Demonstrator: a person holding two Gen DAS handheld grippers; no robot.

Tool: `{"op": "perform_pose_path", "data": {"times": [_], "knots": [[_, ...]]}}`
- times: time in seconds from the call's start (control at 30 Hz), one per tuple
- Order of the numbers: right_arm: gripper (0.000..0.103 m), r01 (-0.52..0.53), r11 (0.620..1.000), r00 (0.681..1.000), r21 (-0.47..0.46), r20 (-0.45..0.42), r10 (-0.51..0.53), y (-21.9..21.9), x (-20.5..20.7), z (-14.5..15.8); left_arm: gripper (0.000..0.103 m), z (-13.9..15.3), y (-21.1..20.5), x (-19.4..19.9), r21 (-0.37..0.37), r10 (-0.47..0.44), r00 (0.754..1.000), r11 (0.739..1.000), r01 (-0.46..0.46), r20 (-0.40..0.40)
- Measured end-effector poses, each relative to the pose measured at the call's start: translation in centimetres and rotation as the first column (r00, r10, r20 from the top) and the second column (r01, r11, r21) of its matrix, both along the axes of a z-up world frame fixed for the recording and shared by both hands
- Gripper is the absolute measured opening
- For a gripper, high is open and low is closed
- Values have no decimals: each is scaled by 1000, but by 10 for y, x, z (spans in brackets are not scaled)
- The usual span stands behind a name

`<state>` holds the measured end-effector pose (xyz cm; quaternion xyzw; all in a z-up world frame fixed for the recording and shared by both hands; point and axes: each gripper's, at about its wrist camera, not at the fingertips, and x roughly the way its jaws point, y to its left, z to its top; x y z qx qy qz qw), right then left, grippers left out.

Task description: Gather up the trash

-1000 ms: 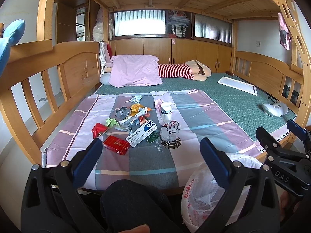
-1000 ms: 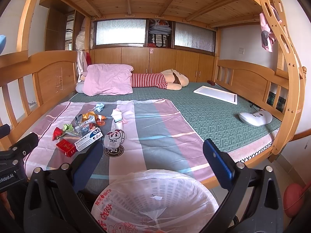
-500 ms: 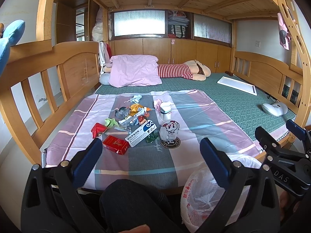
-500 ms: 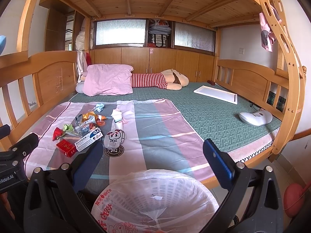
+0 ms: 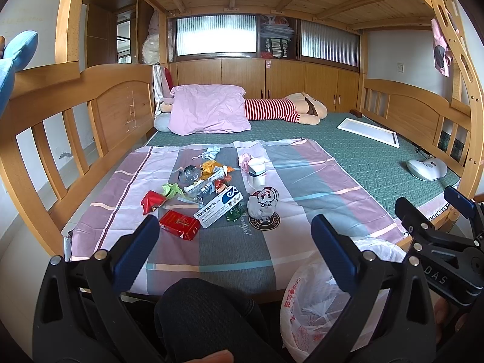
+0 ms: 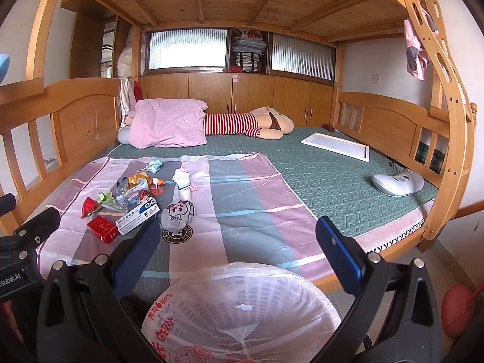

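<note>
Several pieces of trash lie clustered on the striped sheet [image 5: 302, 187], at about eleven o'clock from my left gripper [image 5: 233, 242]: a red packet [image 5: 179, 224] nearest, a white and blue medicine box [image 5: 218, 210] just beside it, a crumpled red wrapper [image 5: 152, 201], green and orange wrappers, and a white bag printed with a cartoon face [image 5: 262, 202]. A small white cup [image 5: 256, 171] stands farther off at twelve o'clock. Both of my grippers hang back from the bed edge with jaws spread wide, holding nothing. My right gripper [image 6: 237, 251] hovers over the bag-lined waste basket [image 6: 242, 311], which sits on the floor at six o'clock. I judge that collecting has not started. Next, I would reach the left gripper forward to the red packet, close on it, then carry it to the basket.
</note>
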<state>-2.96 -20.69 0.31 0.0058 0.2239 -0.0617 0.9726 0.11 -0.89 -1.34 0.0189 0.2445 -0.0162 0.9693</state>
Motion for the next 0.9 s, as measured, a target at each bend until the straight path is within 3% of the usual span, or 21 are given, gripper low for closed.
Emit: {"op": "perform_pose_path", "data": {"times": [0.9], "knots": [[100,-5,1000,1000,7,-1,5,1,-1,-3,100,-4,-5,2,2,-9,1000,1000,9,-18]]}}
